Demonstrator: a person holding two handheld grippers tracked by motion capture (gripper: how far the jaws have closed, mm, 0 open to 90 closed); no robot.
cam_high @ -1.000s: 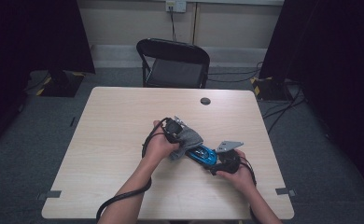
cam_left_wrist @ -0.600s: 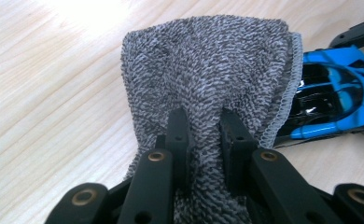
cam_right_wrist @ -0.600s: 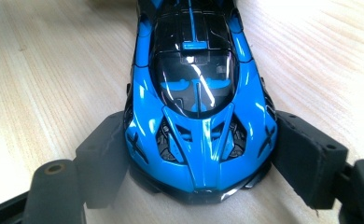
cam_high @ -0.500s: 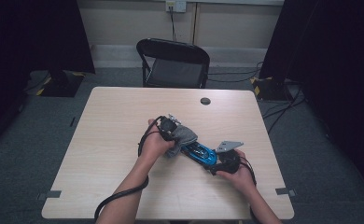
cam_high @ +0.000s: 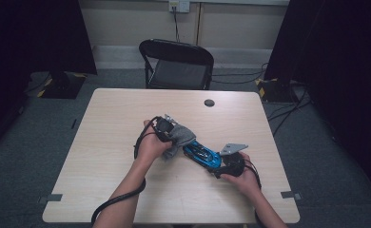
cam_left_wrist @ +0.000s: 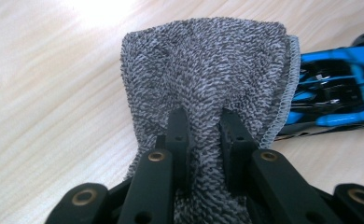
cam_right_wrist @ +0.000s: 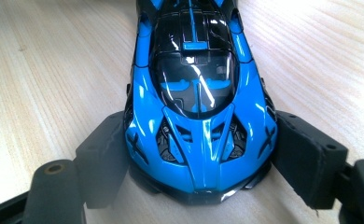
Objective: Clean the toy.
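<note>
A blue and black toy sports car (cam_high: pixel 203 155) lies on the wooden table (cam_high: pixel 126 114) between my two hands. My right gripper (cam_right_wrist: pixel 199 154) is shut on the car (cam_right_wrist: pixel 196 88), its pads pressed against both flanks near one end. My left gripper (cam_left_wrist: pixel 203 137) is shut on a grey terry cloth (cam_left_wrist: pixel 203 74), which bunches between the jaws and fans out ahead of them. The cloth (cam_high: pixel 181 135) rests against the car's far end, and the blue car body (cam_left_wrist: pixel 334 93) shows just past the cloth's stitched edge. My left gripper (cam_high: pixel 167 128) sits left of the car, my right gripper (cam_high: pixel 229 164) at its near right end.
A small black round disc (cam_high: pixel 209 102) lies near the table's far edge. A black folding chair (cam_high: pixel 176 64) stands behind the table. Cables trail from both grippers off the near edge. Bare wood spreads to the left and front of my hands.
My left hand with the cloth has shifted slightly along the car's far end. My right hand and the car have stayed put.
</note>
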